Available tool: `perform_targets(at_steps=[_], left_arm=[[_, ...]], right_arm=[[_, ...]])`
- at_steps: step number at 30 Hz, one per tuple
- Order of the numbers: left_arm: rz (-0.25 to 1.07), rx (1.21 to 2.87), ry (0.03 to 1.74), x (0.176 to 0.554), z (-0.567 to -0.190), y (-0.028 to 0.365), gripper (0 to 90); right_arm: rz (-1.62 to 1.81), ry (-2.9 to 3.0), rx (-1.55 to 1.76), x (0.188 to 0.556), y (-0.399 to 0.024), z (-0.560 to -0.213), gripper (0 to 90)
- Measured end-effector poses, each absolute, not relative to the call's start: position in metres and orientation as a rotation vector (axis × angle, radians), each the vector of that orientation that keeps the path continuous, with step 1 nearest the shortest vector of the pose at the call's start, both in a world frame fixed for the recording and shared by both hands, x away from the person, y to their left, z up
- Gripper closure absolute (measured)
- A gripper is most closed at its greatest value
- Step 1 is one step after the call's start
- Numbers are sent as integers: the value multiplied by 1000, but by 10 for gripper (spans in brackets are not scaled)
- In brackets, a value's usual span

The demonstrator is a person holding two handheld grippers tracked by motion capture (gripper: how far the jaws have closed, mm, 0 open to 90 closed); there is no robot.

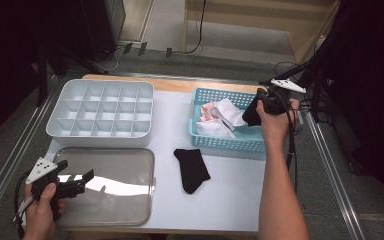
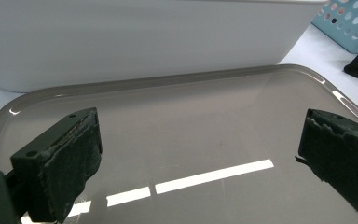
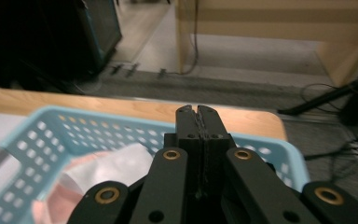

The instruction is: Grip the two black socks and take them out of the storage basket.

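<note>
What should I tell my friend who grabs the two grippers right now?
Left gripper: open, nothing in it, over the tray.
Right gripper: shut, above the blue basket; no cloth shows between its jaws.
Things: one black sock lies on the table beside the basket; white and pink cloths are in the basket.
Done: one sock is out.
Left: the divided box has nothing in it; probably sort the cloths into it.

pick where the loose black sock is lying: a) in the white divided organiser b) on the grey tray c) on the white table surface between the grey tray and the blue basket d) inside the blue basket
c: the high view shows the black sock flat on the white table surface, right of the grey tray and in front of the blue perforated plastic basket.
</note>
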State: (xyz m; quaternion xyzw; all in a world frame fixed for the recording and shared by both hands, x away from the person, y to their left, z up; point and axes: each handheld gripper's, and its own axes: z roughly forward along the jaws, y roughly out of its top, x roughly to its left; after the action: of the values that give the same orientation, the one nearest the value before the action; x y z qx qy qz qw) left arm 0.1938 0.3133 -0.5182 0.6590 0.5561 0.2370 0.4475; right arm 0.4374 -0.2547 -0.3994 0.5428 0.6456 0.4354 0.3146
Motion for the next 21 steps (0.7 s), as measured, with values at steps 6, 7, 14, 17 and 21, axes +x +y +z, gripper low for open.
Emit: perform_targets(at_steps=[6,7,14,17,21], left_arm=[[591,1631,1375,194,-518,312,0],[591,1632,1374,193,-518,313,0],[587,1631,1376,194,-519,314,0],[588,1632,1374,194,-519,314,0],[584,1626,1378,194,-519,314,0]], right_arm=[[951,1840,1496,458,-244,-435,887],[932,1849,1512,461,-243,-439,884],[878,1899,1710,474,-248,-455,706],[857,1864,1767,478,-254,-458,509],[830,1903,1857,486,-257,-466,340]])
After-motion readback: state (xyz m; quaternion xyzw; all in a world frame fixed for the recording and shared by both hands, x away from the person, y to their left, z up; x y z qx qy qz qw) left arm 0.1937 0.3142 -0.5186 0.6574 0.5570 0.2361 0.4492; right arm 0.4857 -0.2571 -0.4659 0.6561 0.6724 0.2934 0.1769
